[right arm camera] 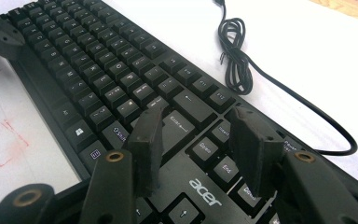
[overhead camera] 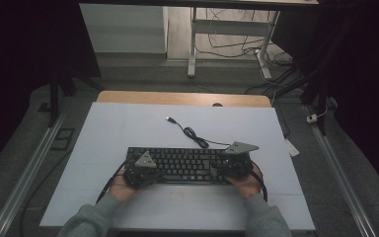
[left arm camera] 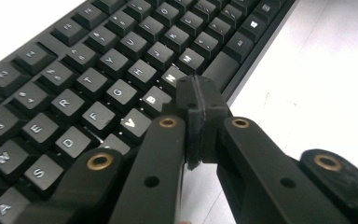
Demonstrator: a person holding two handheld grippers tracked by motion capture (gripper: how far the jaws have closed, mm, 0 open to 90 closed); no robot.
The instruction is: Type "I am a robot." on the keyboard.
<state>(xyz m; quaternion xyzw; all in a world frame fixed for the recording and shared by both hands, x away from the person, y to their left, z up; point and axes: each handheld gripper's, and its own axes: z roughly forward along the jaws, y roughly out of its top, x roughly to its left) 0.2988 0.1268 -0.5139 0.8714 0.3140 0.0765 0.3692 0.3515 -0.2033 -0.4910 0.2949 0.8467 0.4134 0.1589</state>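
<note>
A black Acer keyboard (overhead camera: pixel 182 164) lies across the near half of the white table top (overhead camera: pixel 128 128). Over its left end, my left gripper (overhead camera: pixel 143 170) is shut with nothing between its pads, and its tips (left arm camera: pixel 198 100) hover by the N and M keys (left arm camera: pixel 170 78) near the space bar. My right gripper (overhead camera: pixel 234 160) is open above the keyboard's right end. In the right gripper view its two pads (right arm camera: pixel 249 144) straddle the Enter key (right arm camera: pixel 177 123) and the Insert/Delete block. The keyboard's black USB cable (overhead camera: pixel 192 132) trails in a loose coil toward the far side.
A faint red square (right arm camera: pixel 2 140) is drawn on the white surface in front of the keyboard. The wooden table edge (overhead camera: pixel 177 97) shows behind the white sheet. Beyond it stand a desk frame (overhead camera: pixel 192 44) and floor cables (overhead camera: pixel 237 47).
</note>
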